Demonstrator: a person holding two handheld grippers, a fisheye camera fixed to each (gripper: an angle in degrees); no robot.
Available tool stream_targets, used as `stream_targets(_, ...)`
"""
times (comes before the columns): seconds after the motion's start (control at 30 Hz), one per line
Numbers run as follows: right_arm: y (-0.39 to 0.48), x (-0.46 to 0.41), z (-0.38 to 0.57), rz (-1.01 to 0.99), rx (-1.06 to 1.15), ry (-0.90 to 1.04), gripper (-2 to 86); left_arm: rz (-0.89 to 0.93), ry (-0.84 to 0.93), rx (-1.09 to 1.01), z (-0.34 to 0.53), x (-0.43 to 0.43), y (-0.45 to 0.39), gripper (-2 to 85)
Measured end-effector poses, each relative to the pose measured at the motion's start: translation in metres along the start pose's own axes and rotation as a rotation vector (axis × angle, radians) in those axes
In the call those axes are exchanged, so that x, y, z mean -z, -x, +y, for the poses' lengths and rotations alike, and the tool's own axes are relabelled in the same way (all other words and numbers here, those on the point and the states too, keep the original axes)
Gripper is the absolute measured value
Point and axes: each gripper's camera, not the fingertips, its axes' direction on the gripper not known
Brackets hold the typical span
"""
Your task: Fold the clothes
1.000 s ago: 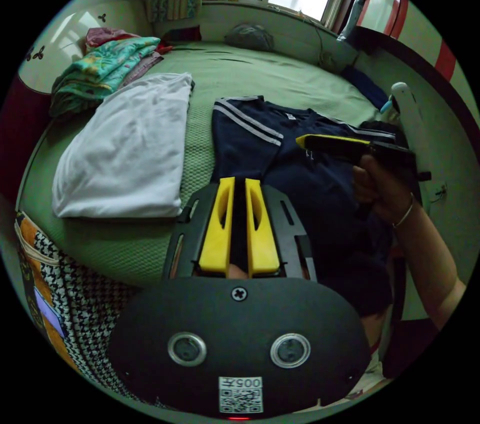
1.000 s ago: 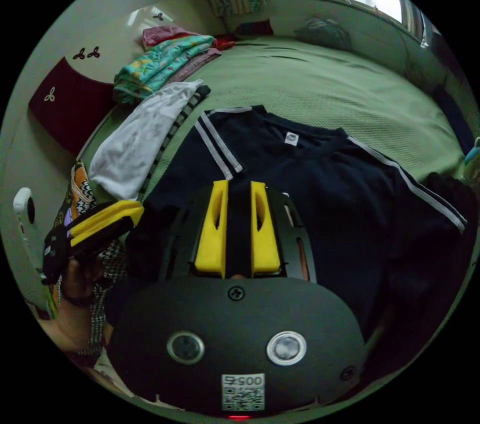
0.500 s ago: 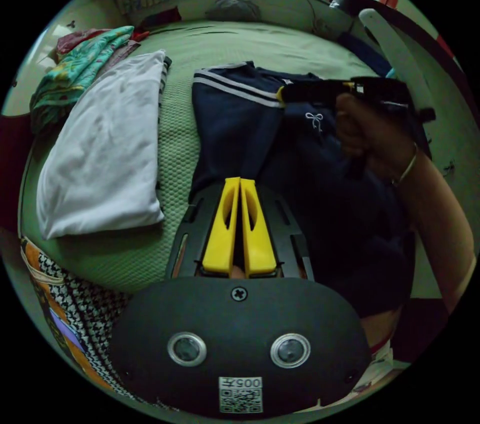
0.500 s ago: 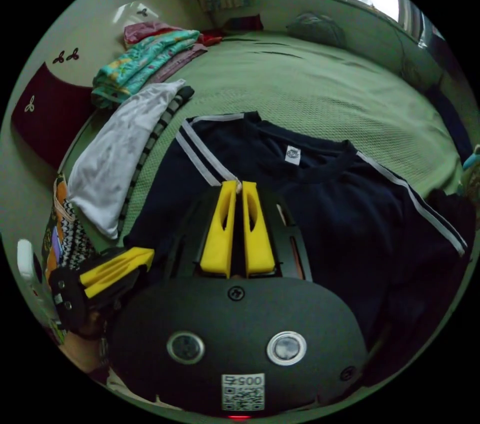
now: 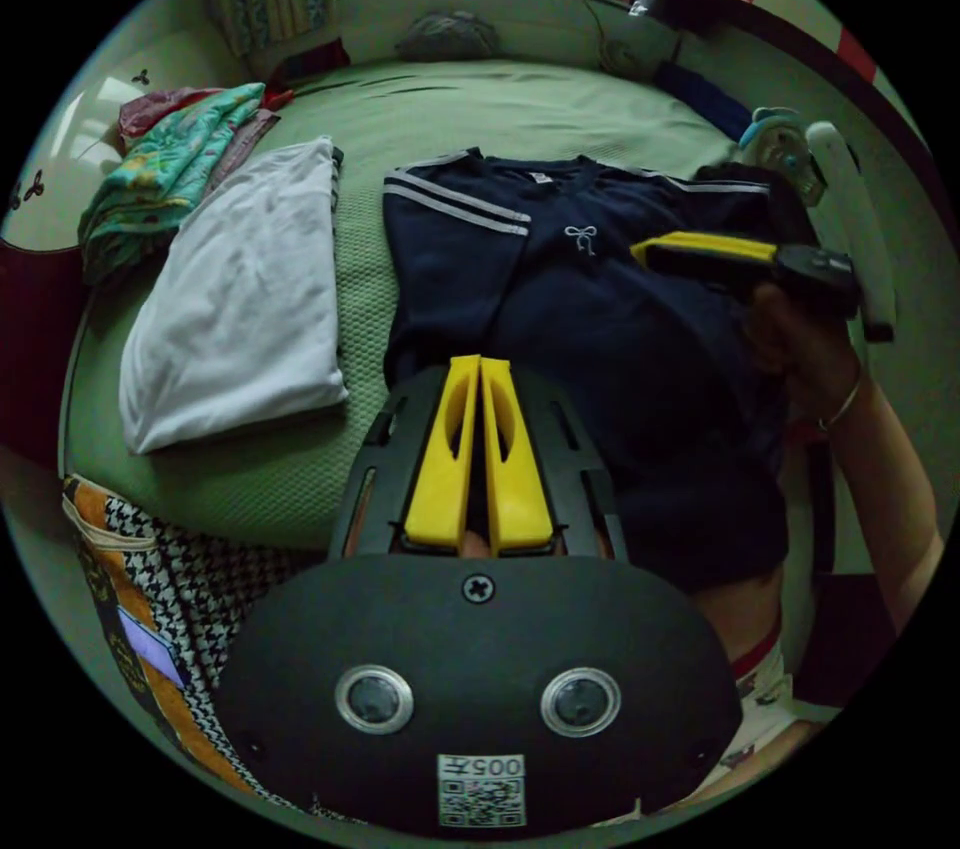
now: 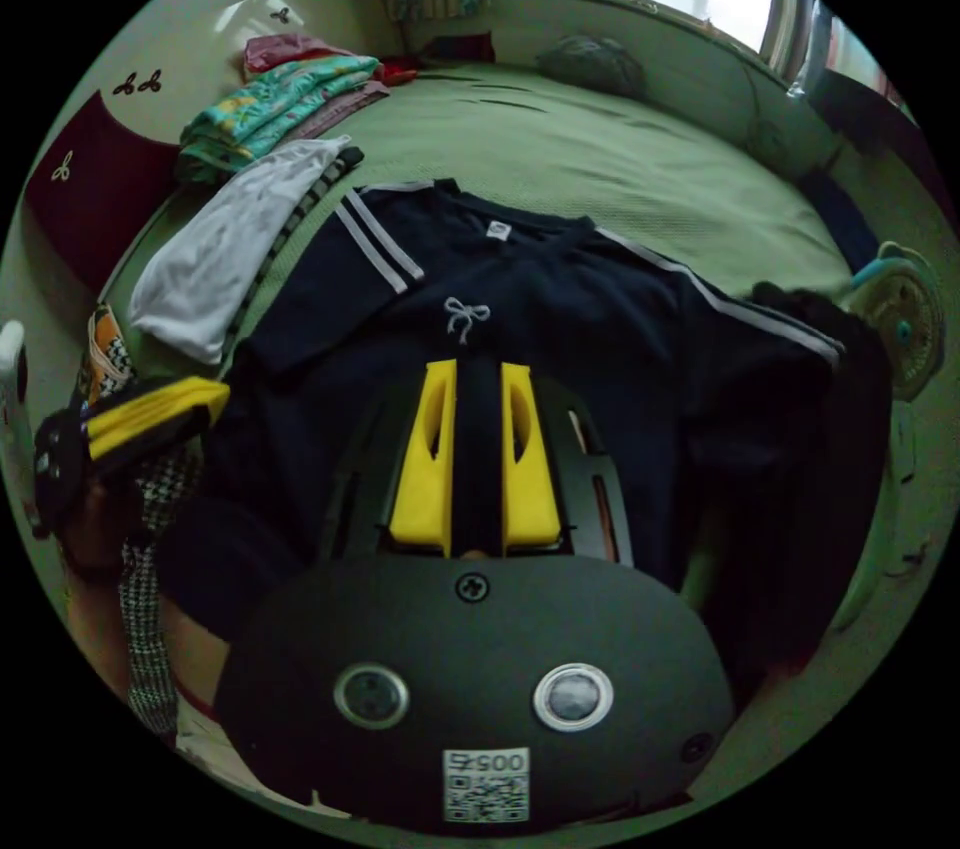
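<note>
- Navy shirt (image 6: 560,329) spread flat, front up, on the near bed (image 6: 600,149); unfolded yet.
- Folded white garment (image 5: 240,309) lying left.
- Left gripper (image 5: 478,449) fingers together, empty; right gripper (image 6: 476,459) fingers apart, empty.

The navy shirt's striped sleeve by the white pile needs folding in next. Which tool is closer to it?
Probably the left tool: it hovers at the navy shirt's side nearest the white pile, below the striped sleeve. The right tool hovers over the other side.
</note>
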Motion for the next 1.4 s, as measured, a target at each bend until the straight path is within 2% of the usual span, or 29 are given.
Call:
stream_targets(0.23, -0.037, 0.020, 0.086, 0.047, -0.090, 0.034, 5.2, 0.046, -0.044, -0.108, -0.027, 0.004, -0.066, 0.0)
stream_targets(0.47, -0.057, 0.010, 0.129, 0.079, -0.173, 0.095, 1.3, 0.103, -0.042, -0.224, -0.076, -0.018, -0.142, 3.1)
stream_targets(0.63, -0.062, 0.007, 0.157, 0.069, -0.233, 0.011, -1.0, 0.107, -0.046, -0.289, -0.110, -0.043, -0.178, 2.3)
stream_targets(0.83, -0.071, 0.012, 0.168, 0.049, -0.222, 0.028, -1.5, 0.170, -0.008, -0.279, -0.144, -0.079, -0.199, 1.1)
stream_targets(0.97, -0.081, 0.015, 0.177, -0.004, -0.253, 0.015, -1.4, 0.297, 0.047, -0.244, -0.155, -0.087, -0.210, 0.1)
stream_targets(1.07, -0.083, 0.020, 0.180, -0.010, -0.248, 0.010, -1.4, 0.259, 0.011, -0.315, -0.163, -0.085, -0.224, -0.2)
stream_targets(1.17, -0.080, 0.030, 0.179, 0.025, -0.136, 0.010, -1.3, 0.216, 0.038, -0.374, -0.172, -0.091, -0.235, -0.3)
stream_targets(1.23, -0.083, 0.053, 0.172, 0.065, -0.082, -0.053, -1.1, 0.239, 0.046, -0.383, -0.177, -0.093, -0.237, -0.3)
stream_targets(1.33, -0.103, 0.090, 0.155, 0.152, -0.125, -0.230, -0.5, 0.247, 0.022, -0.366, -0.185, -0.094, -0.234, -0.4)
stream_targets(1.4, -0.118, 0.104, 0.139, 0.218, -0.134, -0.270, 0.4, 0.225, 0.003, -0.358, -0.191, -0.095, -0.232, -0.5)
